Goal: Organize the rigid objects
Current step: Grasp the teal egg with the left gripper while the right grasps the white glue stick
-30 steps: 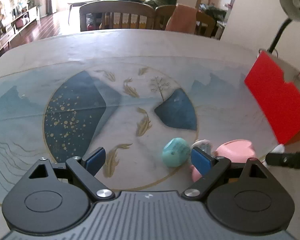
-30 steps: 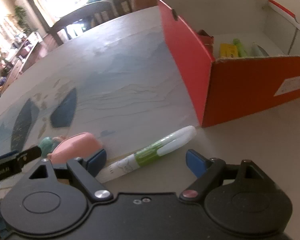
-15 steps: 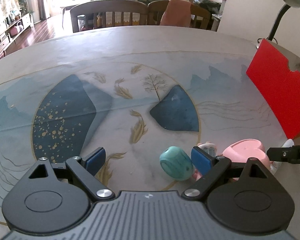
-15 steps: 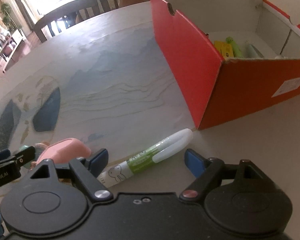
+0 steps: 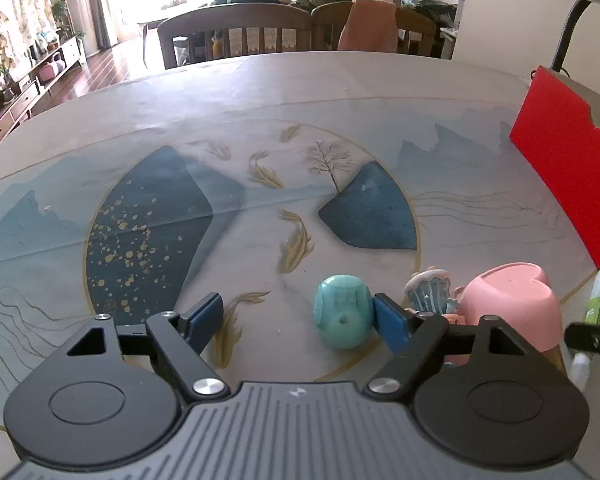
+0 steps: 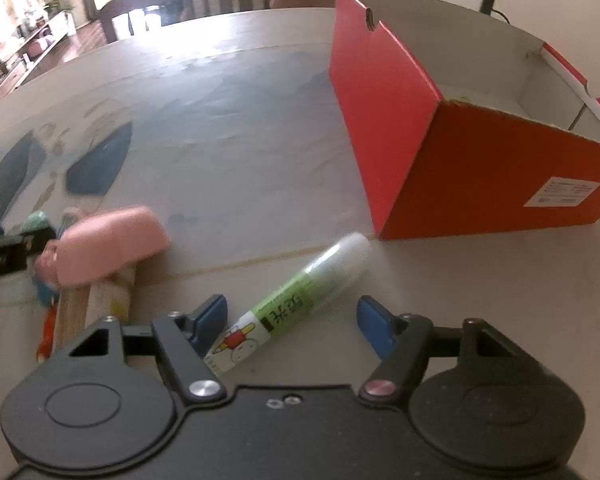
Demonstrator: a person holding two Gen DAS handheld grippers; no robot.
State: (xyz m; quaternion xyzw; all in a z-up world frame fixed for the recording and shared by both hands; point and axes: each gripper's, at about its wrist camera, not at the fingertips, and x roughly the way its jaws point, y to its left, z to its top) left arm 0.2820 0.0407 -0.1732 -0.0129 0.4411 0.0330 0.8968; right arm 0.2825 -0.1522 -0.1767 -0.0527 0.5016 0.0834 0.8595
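Teal egg-shaped toy [image 5: 343,312] lies on the worktop [image 5: 260,92] between the left claw [image 5: 298,318] pads, against the right pad only; jaws closing, not clamped. Right of the toy: pink cup [image 5: 512,306] on its side. Right claw [image 6: 292,320] is closing around the green-and-white glue pen [image 6: 296,304], not gripping; red box [image 6: 460,168] beyond it.

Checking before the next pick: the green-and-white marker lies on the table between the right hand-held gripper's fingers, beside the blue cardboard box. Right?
Not quite: the cardboard box is red, not blue. The right wrist view shows it, with the marker lying on the table between the closing fingers of the right hand-held gripper.
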